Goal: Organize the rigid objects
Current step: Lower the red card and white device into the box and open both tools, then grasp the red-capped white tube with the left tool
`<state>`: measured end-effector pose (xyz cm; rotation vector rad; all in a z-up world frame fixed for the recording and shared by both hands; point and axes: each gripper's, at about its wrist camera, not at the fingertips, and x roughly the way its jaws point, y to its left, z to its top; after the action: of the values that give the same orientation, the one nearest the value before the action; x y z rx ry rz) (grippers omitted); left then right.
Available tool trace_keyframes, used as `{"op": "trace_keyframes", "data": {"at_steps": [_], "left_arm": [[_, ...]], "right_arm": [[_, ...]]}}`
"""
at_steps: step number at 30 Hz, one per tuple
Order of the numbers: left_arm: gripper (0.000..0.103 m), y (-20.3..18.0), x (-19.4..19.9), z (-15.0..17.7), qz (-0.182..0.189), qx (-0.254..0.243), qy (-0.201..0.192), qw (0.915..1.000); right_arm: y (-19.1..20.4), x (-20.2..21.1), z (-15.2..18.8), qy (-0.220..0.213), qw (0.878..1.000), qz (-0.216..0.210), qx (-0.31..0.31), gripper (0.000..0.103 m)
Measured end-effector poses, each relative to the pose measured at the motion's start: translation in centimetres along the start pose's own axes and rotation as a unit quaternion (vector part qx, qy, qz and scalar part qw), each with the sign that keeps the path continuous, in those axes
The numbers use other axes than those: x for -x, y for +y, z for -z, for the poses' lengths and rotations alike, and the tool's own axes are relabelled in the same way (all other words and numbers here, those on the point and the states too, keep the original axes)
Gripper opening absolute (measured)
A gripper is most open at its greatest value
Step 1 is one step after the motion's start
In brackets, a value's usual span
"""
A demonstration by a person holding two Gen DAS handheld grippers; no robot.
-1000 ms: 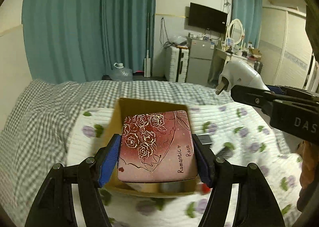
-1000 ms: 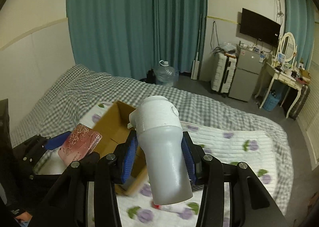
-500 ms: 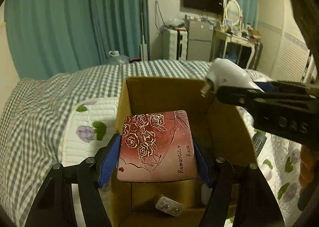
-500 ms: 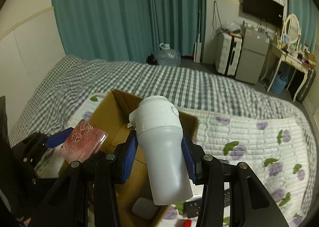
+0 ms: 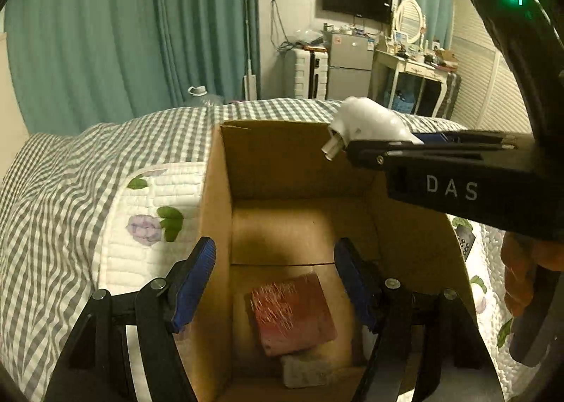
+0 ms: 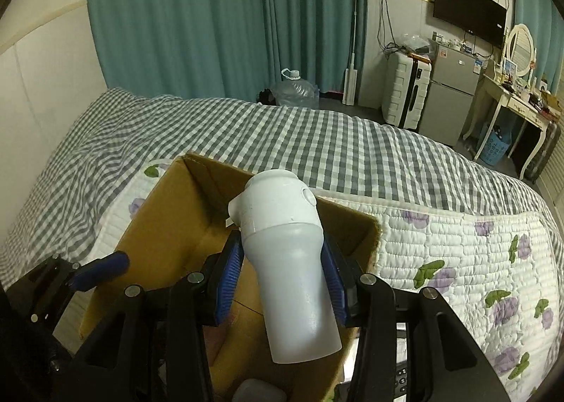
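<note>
Red tin [image 5: 292, 315] now loose in box [image 5: 282, 162]

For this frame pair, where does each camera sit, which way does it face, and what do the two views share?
Left wrist: sits on the left claw, looking steeply down into the open brown cardboard box; its blue-padded jaws are opening, the dark red rectangular tin blurred below them; a hand shows at right.
Right wrist: sits on the right claw, facing down across the bed; its jaws grip the white plastic bottle over the box.
Shared: box, bottle, checked bedspread, each other's claw.
</note>
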<state>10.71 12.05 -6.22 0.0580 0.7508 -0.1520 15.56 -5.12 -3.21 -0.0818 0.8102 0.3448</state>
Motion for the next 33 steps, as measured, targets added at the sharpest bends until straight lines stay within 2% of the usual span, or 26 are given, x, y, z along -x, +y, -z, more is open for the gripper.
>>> {"op": "trace_keyframes", "data": {"at_steps": [2,3,4,6,10,14,22,27,33], "left_arm": [[0.073,0.3,0.5,0.0,0.005,0.012,-0.002,0.9999],[0.073,0.3,0.9,-0.1,0.001,0.017,-0.003,0.9999],[0.073,0.3,1.3,-0.2,-0.003,0.018,-0.004,0.9998],[0.073,-0.3,2.4,-0.5,-0.006,0.012,-0.011,0.9998],[0.073,-2.0,4.9,-1.0,-0.020,0.004,-0.028,0.9994],[0.073,-3.8,7.1,-1.4,-0.010,0.008,-0.033,0.9994],[0.073,-10.7,11.5,-2.2,-0.021,-0.002,-0.051,0.9985],[0.073,-14.8,11.8,-1.8,-0.021,0.005,-0.045,0.9988],[0.073,-19.1,8.3,0.7,-0.008,0.004,0.003,1.0000]], "right_arm": [[0.0,0.2,0.0,-0.001,1.000,-0.001,-0.001,0.045],[0.0,0.6,0.0,-0.006,1.000,-0.005,-0.002,0.050],[-0.1,1.2,-0.1,-0.015,1.000,-0.004,-0.004,0.069],[-0.5,2.7,-0.2,-0.038,0.999,-0.001,-0.012,0.089],[-1.8,6.2,-0.7,-0.056,0.998,0.012,-0.010,0.089],[-3.8,10.5,-0.3,-0.071,0.997,0.034,0.000,0.090],[-9.8,19.0,3.0,-0.092,0.994,0.062,-0.006,0.094],[-13.2,21.1,5.5,-0.082,0.993,0.081,-0.001,0.095],[-17.3,19.7,9.1,-0.051,0.996,0.076,-0.017,0.095]]}}
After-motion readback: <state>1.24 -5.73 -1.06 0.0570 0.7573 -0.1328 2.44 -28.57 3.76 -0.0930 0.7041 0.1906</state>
